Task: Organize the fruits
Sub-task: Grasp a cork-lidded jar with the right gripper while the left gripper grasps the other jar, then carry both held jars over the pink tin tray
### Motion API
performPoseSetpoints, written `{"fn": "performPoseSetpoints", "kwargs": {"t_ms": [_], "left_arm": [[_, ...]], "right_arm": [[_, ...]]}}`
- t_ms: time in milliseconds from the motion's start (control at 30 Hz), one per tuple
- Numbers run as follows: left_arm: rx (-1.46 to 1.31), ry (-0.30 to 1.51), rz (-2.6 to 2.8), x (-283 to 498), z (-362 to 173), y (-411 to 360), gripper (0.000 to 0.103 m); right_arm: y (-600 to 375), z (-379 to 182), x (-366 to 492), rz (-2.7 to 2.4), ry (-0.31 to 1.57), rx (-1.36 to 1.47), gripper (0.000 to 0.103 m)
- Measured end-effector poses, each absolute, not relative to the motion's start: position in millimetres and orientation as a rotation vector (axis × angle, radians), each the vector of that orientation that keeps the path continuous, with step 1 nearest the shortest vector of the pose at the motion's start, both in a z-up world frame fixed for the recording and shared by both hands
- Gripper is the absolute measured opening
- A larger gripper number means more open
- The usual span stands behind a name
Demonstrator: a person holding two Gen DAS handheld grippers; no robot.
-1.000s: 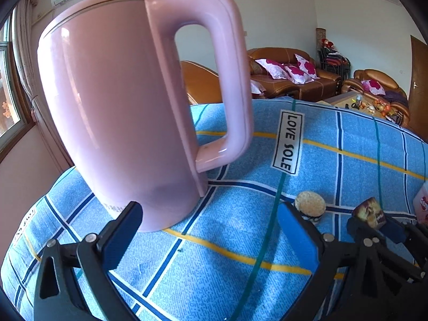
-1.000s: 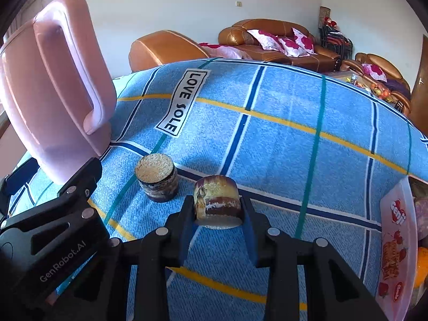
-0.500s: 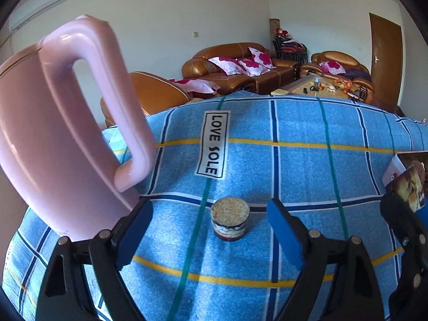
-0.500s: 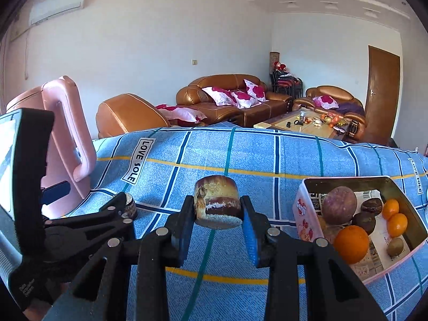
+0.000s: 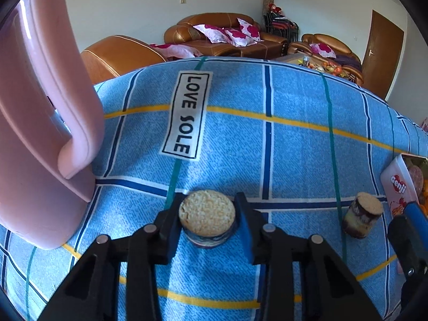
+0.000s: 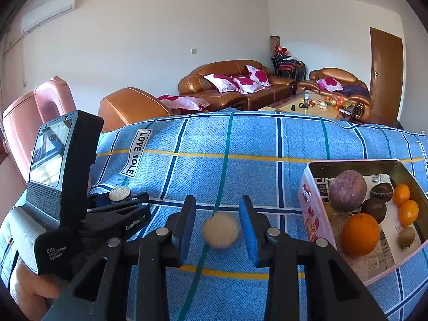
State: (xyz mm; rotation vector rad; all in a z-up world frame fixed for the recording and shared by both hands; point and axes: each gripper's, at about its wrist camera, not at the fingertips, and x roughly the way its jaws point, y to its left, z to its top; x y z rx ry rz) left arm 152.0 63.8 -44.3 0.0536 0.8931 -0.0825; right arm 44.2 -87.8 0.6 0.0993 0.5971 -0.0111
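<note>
Crumbly-topped round piece [image 5: 207, 218] sits low centre on the blue cloth [image 5: 294, 147], pinched by the left claw [image 5: 209, 204], whose jaws have just been closing. Second piece [image 6: 220, 230], blurred, lies low centre inside the right claw [image 6: 217, 208], whose pads stand apart, clear of it.

The blue checked cloth [image 6: 267, 144] lay bare across its far half, giving wide room to pass. On the left a tall pink kettle [image 5: 40, 123] blocked that side, its handle jutting over the cloth. On the right an open tin [image 6: 307, 203] full of fruit closed off the near right corner. Between kettle and tin two small round pieces stood in the lane: one [image 5: 207, 218] pressed between the left gripper [image 5: 207, 220] pads, the other [image 5: 362, 218] standing just beside the tin.
</note>
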Motion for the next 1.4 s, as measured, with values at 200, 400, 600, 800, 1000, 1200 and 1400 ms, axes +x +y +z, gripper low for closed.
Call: {"fn": "performPoseSetpoints", "kwargs": {"t_ms": [200,400,600,800,1000,1200,1400], "left_arm": [[0.016,0.871,-0.079,145,-41,71,0.036],[-0.022,0.735,-0.018,122,-25,85,0.036],[-0.005,0.671,0.030,115,-19,90,0.036],[-0.034,0.663,0.036,116,-13,96,0.036],[-0.036,0.638,0.045,114,-7,98,0.036],[-0.025,0.643,0.047,114,-10,89,0.036],[0.019,0.637,0.051,111,-12,76,0.036]], "right_arm": [[-84,1,39,-0.013,0.577,0.080,0.036],[-103,-4,40,0.046,0.603,0.200,0.030],[-125,-13,45,0.092,0.661,0.330,0.030],[-118,-11,46,0.140,0.672,0.302,0.032],[-111,-17,56,0.103,0.720,0.214,0.059],[-110,-33,76,0.097,0.834,0.205,0.059],[-109,-36,79,0.097,0.868,0.177,0.036]]}}
